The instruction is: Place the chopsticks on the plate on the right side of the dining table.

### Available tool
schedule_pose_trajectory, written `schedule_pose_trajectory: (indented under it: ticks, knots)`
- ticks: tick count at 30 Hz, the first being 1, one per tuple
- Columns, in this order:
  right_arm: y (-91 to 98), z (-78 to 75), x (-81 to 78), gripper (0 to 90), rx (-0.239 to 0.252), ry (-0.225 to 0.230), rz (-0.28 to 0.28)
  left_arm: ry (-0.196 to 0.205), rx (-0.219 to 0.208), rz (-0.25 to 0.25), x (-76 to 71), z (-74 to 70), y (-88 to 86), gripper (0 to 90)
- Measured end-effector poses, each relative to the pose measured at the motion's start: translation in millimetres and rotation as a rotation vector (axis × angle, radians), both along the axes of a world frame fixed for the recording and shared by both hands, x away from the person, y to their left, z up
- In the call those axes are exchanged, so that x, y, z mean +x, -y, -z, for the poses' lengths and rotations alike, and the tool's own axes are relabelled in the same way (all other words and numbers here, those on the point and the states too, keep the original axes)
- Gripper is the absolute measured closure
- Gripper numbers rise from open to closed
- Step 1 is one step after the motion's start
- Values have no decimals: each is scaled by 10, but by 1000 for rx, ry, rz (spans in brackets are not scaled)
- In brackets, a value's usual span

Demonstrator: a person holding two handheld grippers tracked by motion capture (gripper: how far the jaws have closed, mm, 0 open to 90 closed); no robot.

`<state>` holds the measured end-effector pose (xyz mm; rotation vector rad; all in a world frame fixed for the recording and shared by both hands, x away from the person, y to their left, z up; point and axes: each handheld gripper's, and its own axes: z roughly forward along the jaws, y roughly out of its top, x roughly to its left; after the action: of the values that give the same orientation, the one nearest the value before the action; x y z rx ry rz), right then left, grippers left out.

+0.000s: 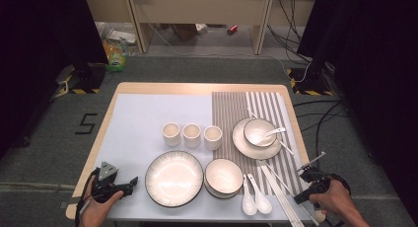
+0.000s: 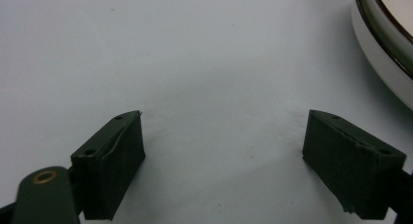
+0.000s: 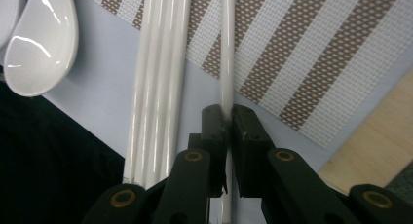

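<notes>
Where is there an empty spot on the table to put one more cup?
The pale mat is bare behind the three cups and left of the big plate, near the left tongs. It is crowded on the striped mat, with bowls, spoons and chopsticks.

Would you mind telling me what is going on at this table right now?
A person is laying out white tableware with a gripper in each hand. The right gripper is shut on a single white chopstick at the near right of the table, beside three more chopsticks and two spoons. The left gripper rests open and empty over the mat, next to the large plate. Three cups, a stack of bowls and a bowl with a spoon on a plate are already laid out.
</notes>
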<state>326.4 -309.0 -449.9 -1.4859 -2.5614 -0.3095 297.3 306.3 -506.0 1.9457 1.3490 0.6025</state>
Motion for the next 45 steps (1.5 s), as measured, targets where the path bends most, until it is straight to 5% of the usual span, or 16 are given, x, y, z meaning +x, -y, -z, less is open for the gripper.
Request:
schedule_pose_trajectory:
  ticks: [13, 19, 29, 37, 45]
  knots:
    - [-5, -10, 34, 838, -83, 3, -29, 2, 1, -1, -1, 1, 2, 144]
    - [-104, -15, 48, 838, -153, 1, -87, 2, 1, 0, -2, 1, 2, 144]
    - [23, -66, 18, 847, -106, 6, -87, 0, 0, 0, 0, 0, 0, 143]
    - [107, -237, -100, 847, -104, 15, -91, -1, 0, 0, 0, 0, -1, 143]
    - [229, -488, -120, 847, -98, 73, -87, -1, 0, 0, 0, 0, 0, 143]
